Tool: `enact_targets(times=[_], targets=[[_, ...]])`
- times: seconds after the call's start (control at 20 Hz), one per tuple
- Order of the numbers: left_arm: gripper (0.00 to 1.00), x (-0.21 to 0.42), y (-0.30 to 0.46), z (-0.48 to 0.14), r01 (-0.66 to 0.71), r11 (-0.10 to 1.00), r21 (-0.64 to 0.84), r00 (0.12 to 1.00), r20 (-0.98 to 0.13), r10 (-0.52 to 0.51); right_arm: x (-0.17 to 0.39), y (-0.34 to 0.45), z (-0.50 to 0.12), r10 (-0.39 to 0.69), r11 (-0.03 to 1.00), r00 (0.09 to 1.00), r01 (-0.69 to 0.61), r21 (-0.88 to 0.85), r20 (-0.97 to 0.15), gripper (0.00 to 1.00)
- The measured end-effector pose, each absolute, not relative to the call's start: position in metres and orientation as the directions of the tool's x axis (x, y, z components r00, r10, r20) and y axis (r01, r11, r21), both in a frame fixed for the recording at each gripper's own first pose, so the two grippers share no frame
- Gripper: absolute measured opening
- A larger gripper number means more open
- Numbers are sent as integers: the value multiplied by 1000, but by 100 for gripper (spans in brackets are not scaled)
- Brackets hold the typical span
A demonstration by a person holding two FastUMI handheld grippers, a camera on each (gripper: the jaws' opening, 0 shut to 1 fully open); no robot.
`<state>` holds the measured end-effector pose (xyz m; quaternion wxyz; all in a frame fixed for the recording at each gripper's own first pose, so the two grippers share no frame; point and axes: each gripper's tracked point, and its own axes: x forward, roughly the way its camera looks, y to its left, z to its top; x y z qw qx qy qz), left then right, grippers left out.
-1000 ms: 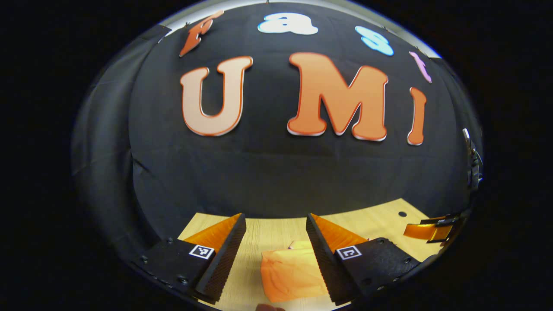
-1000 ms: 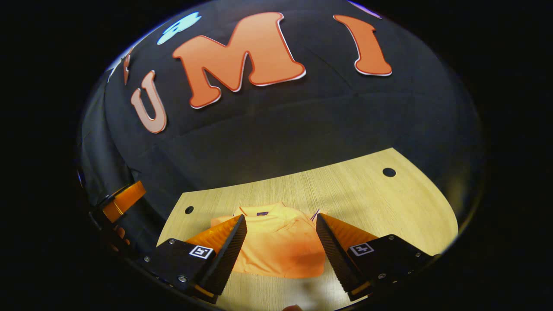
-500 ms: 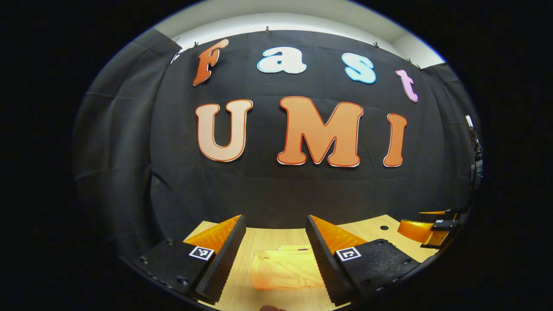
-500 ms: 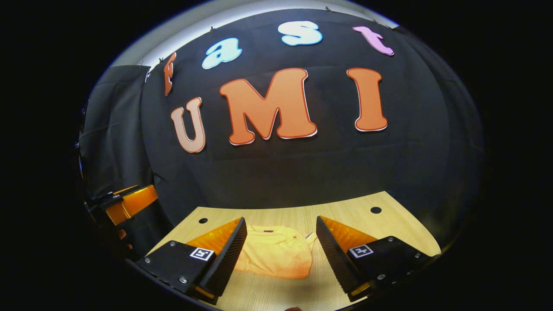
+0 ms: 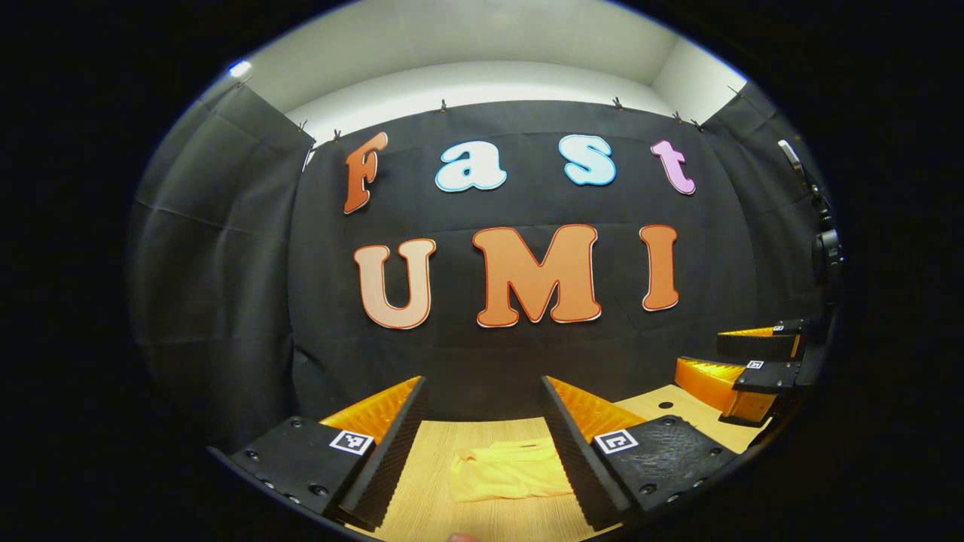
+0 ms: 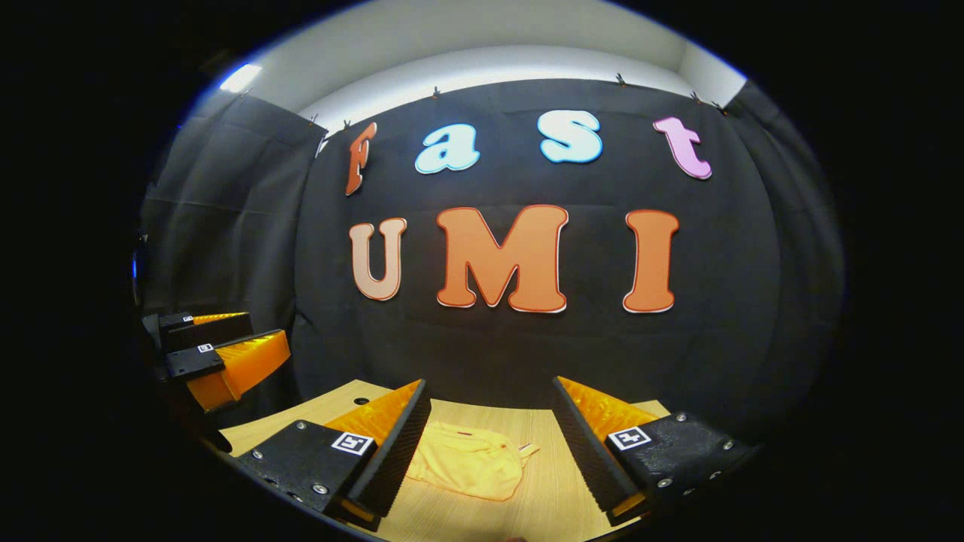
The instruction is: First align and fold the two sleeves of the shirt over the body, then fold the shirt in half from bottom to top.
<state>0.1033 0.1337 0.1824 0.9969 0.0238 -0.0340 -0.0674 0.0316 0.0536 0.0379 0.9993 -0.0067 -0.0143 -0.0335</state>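
The folded shirt (image 5: pixel 512 470) lies as a compact bundle on the table (image 5: pixel 437 497), at about 6 o'clock in both the left gripper view and the right gripper view, with nothing touching it. The left gripper (image 5: pixel 478 444) hangs above it with its jaws wide and empty, and the right gripper (image 6: pixel 489 452) does likewise, the shirt (image 6: pixel 471 468) showing in the gap between each pair. The right gripper (image 5: pixel 742 369) appears at 3 o'clock in the left gripper view, the left gripper (image 6: pixel 222 350) at 9 o'clock in the right gripper view, both off the table (image 6: pixel 557 489).
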Motion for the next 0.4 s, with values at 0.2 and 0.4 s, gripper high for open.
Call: enact_targets(times=[0.2,0.4], targets=[[92,91,144,168,114,985,130,993,22,-118,17,50,35,-112,983,993,116,-144,35,98],[96,83,147,168,106,984,143,993,36,-112,8,64,37,-100,981,993,109,-163,57,98]])
